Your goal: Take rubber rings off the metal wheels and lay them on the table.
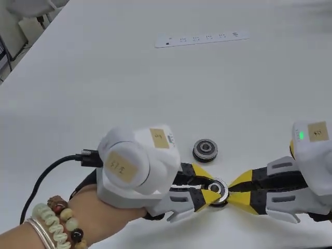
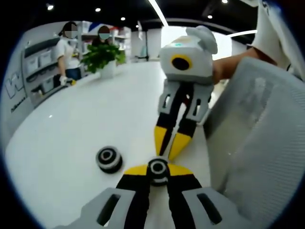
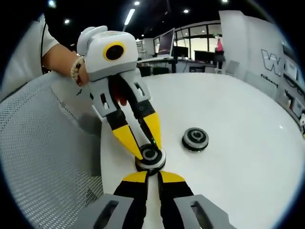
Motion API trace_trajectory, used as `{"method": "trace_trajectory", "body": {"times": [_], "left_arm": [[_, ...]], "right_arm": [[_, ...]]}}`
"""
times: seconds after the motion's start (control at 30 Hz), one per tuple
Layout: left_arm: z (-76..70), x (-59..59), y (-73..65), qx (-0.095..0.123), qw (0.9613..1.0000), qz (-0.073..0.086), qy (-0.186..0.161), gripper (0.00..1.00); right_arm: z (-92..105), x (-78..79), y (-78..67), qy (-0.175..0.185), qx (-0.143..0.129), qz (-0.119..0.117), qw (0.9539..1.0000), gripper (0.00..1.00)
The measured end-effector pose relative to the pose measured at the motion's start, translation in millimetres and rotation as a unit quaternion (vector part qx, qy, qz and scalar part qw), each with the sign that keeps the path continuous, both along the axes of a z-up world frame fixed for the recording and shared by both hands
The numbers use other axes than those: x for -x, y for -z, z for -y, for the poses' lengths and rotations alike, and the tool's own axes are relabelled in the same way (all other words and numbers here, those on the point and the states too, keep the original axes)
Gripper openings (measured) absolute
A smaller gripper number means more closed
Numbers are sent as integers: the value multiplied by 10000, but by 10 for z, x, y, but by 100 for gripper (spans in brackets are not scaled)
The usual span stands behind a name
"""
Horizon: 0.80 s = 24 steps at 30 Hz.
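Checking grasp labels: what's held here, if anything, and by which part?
One metal wheel, pinched at its outer rim from opposite sides by the left gripper and the right gripper. The second wheel lies free.

Your table (image 1: 104,93): matt white, smooth. Left gripper (image 1: 210,193) and right gripper (image 1: 234,193): glossy white plastic shells, with matt yellow-and-black jaw tips. Label (image 1: 159,138) on your left shell looks like tan paper. Clamped wheel (image 1: 218,190): bright, shiny metal hub. Second wheel (image 1: 205,149), at 12 o'clock from it: same metal, dull black rubber ring (image 3: 195,147). Chair mesh (image 3: 43,157): grey, woven, rough.
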<state>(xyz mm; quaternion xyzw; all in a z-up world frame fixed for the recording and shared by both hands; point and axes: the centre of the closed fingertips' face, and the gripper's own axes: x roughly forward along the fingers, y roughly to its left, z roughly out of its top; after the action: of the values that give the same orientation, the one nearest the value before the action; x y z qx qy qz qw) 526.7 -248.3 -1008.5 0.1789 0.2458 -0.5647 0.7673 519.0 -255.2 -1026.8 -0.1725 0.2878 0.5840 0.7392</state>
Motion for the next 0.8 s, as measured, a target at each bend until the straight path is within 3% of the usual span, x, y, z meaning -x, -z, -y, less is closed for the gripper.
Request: {"method": "trace_trajectory", "body": {"times": [0.2, 0.27, 0.43, 0.53, 0.57, 0.6, 0.67, 0.7, 0.8], "left_arm": [[3, -3, 0, -11, 10000, 27, 7, 15], [4, -4, 0, -18, 10000, 46, 22, 15], [7, -10, -1, -21, 10000, 74, 14, 14], [6, -11, -1, -8, 10000, 78, 17, 14], [6, -10, -2, 3, 10000, 76, 25, 14], [6, -8, -2, 13, 10000, 70, 27, 14], [7, -8, -3, 46, 9999, 83, 48, 14], [8, -8, -3, 62, 9999, 73, 49, 14], [6, -7, -5, 94, 9999, 70, 44, 14]], "right_arm": [[2, -1, 0, -27, 78, 132, 9999, 3], [31, -54, -6, 136, 114, 212, 9996, 0], [34, -71, -11, 346, 33, 67, 9994, 0], [34, -75, -8, 680, -141, -256, 9973, 0], [40, -60, -1, 792, -182, -482, 9955, 0], [47, -81, -9, 809, -212, -497, 9953, 0], [61, -73, 6, 1160, -275, -1020, 9876, 0], [55, -73, 0, 1234, -339, -1161, 9850, 0], [67, -96, -13, 1282, -476, -1232, 9829, 0]]}}
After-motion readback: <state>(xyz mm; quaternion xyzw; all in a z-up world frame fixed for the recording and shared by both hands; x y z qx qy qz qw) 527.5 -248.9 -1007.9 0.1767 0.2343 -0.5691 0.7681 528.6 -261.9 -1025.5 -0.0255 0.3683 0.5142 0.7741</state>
